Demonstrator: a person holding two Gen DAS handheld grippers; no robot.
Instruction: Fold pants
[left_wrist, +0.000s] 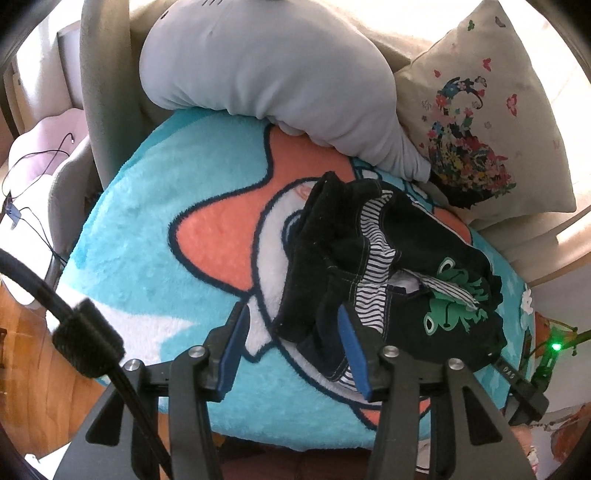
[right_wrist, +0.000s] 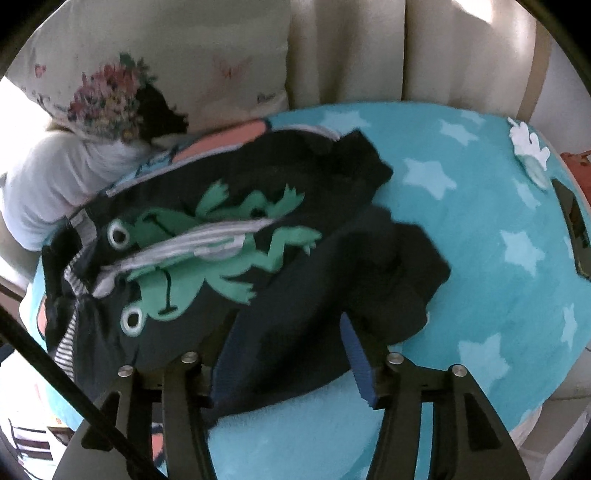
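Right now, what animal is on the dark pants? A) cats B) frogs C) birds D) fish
B: two green frogs with big white eyes show on the dark pants, which lie crumpled on the turquoise star blanket.

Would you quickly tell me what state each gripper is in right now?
Left gripper: open, jaws either side of a fold of the pants, not clamped.
Right gripper: open over the pants.

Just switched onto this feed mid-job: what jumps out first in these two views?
The dark pants with green frog prints lie crumpled on a turquoise star-patterned blanket. Both grippers, left and right, are open with pants fabric between their fingers. A grey plush and a floral pillow sit behind.
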